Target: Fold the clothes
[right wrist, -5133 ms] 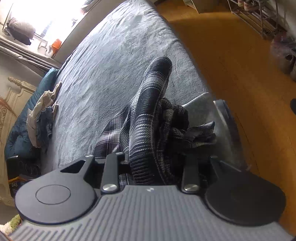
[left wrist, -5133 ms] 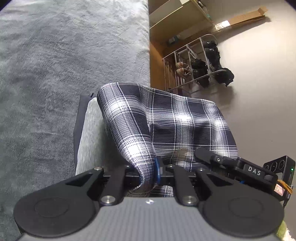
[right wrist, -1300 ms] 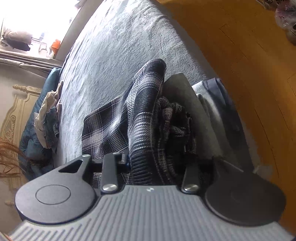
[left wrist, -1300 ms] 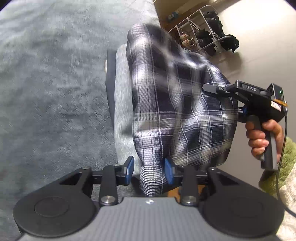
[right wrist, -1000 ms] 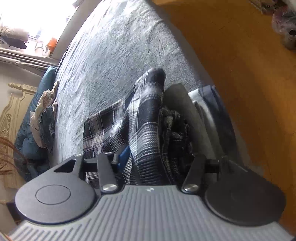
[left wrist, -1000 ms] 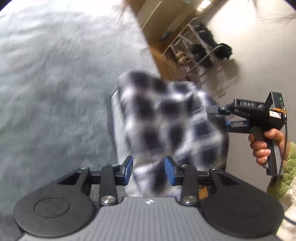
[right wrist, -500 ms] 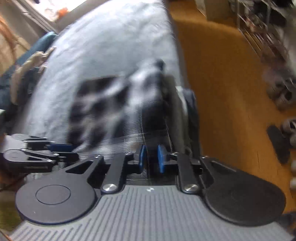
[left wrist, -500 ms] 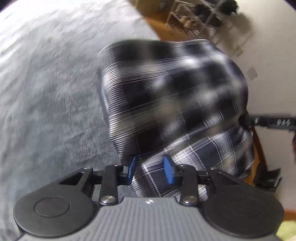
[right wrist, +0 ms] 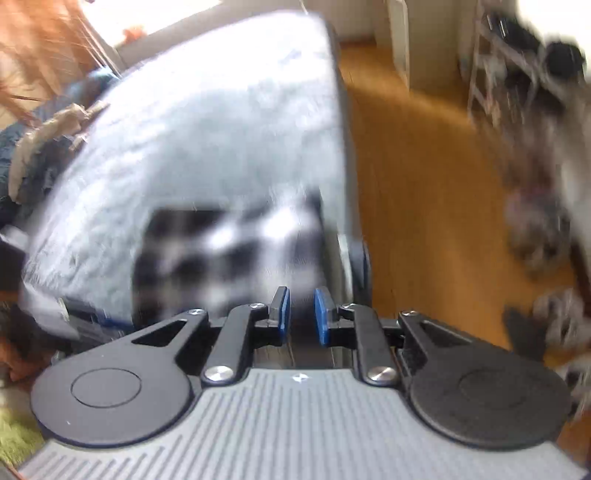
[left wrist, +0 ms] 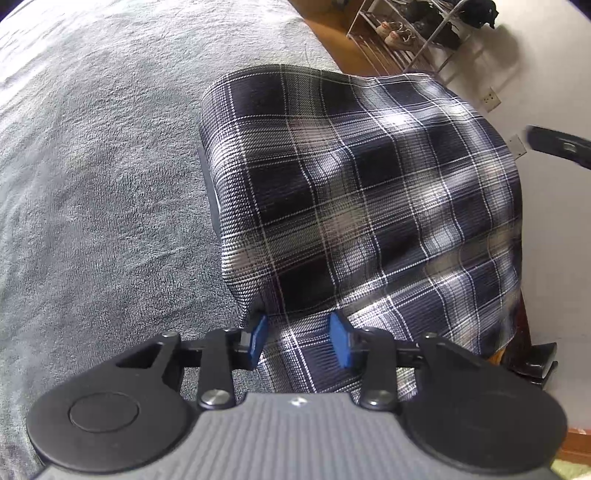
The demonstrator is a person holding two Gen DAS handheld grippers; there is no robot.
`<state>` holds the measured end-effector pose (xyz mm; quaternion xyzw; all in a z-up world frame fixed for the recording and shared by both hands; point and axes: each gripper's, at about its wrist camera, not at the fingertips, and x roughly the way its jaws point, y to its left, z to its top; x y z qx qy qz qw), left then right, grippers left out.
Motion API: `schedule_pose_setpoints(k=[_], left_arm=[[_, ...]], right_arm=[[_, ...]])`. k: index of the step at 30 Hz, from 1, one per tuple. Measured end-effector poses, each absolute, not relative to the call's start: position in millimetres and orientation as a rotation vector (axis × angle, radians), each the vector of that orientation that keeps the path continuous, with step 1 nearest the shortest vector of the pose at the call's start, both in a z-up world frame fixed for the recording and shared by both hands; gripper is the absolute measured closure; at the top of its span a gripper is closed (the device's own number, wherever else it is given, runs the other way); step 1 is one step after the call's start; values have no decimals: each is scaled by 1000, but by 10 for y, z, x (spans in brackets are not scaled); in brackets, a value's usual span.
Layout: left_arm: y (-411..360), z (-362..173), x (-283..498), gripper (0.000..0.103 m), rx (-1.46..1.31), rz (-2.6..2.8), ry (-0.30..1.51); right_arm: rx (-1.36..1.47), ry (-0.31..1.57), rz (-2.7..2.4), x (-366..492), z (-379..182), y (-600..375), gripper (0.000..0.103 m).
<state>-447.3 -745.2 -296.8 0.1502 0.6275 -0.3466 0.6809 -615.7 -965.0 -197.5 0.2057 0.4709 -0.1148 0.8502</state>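
Note:
A navy and white plaid garment (left wrist: 354, 192) lies folded on top of a grey and dark pile at the corner of the bed (left wrist: 96, 177). My left gripper (left wrist: 299, 339) is open at the garment's near edge. Its blue pads (left wrist: 258, 336) stand apart with the cloth lying under them, not pinched. The right wrist view is blurred by motion. There the plaid garment (right wrist: 221, 251) shows as a smear on the bed's corner, just past my right gripper (right wrist: 302, 315). Its pads have a narrow gap and nothing clearly held. The right gripper's tip (left wrist: 557, 147) also shows just off the garment's right edge.
The bed's grey blanket (right wrist: 207, 122) stretches away to the left, with a heap of other clothes (right wrist: 40, 147) at its far end. An orange wooden floor (right wrist: 417, 192) runs beside the bed. A metal shoe rack (left wrist: 410, 33) stands by the white wall.
Both grippers have let go of the plaid garment, which has dropped flat onto the pile. The left fingers have opened wider. The right gripper has swung back and away from the cloth.

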Motion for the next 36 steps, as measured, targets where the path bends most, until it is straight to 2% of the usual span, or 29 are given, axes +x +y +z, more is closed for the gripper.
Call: schedule_pose_setpoints(k=[13, 18, 24, 30, 34, 36], left_arm=[[-7408, -2993, -4482, 61, 302, -779, 1388], [-7420, -2979, -4501, 61, 309, -783, 1377], [-7371, -2975, -4496, 59, 284, -782, 1368], [-7190, -2963, -4535, 56, 201, -754, 1377], [-7131, -2961, -4536, 56, 170, -743, 1383], [-7125, -2967, -4536, 55, 168, -740, 1381]], right_arm=[[421, 1018, -330, -5724, -2306, -9870, 90], [403, 882, -282, -5428, -2134, -9830, 90], [406, 1085, -366, -5007, -2802, -10025, 92], [451, 906, -146, -4869, -2092, -9829, 85], [294, 970, 205, -4491, -2012, -9320, 61], [206, 1015, 303, -4281, -2054, -9064, 59]])
